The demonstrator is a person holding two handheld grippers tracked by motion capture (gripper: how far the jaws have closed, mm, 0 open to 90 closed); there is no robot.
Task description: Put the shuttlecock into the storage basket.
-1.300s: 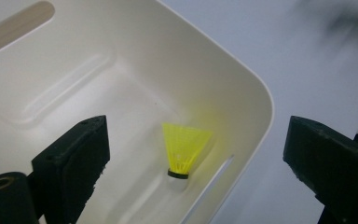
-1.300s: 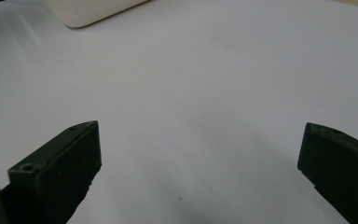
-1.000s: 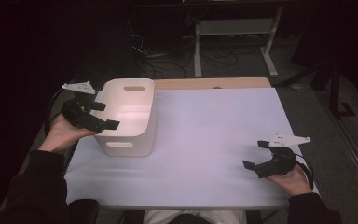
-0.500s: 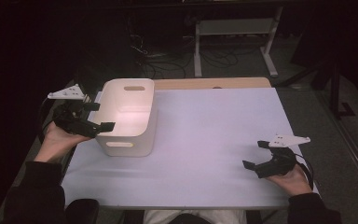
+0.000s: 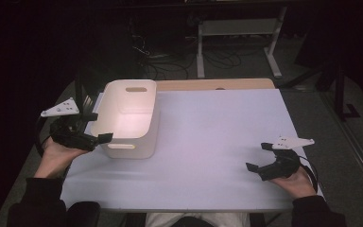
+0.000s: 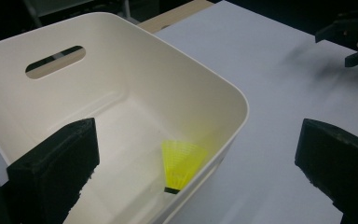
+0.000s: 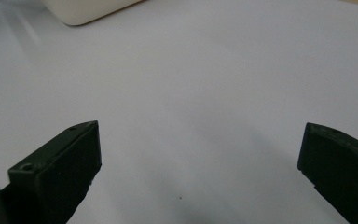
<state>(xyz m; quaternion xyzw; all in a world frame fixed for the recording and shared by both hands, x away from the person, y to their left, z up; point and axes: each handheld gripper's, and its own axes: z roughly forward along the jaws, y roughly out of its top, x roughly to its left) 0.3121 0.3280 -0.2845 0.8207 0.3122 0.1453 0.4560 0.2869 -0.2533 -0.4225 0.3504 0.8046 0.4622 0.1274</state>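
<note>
A white plastic bin [image 5: 149,90] with handle slots stands at the table's left. A yellow shuttlecock [image 6: 181,163] lies inside the bin [image 6: 223,88] by its near wall, cork end down toward me. My left gripper [image 5: 99,126] hangs just left of the bin's near corner, open, with nothing between its fingers. At the table's right front my right gripper [image 5: 257,156] rests low over the white surface, open and empty, pointing left. In the right gripper view the bin's base [image 7: 88,9] shows far off at the top. The right gripper [image 6: 354,42] also shows far off in the left gripper view.
A white sheet [image 5: 217,142] covers the table, with a wooden strip [image 5: 212,84] along the far edge. Beyond the table a metal stand [image 5: 236,28] and cables [image 5: 160,61] sit on the dark floor.
My left gripper has drawn back leftward, from over the bin's left rim to beside the bin. The right gripper has stayed put.
</note>
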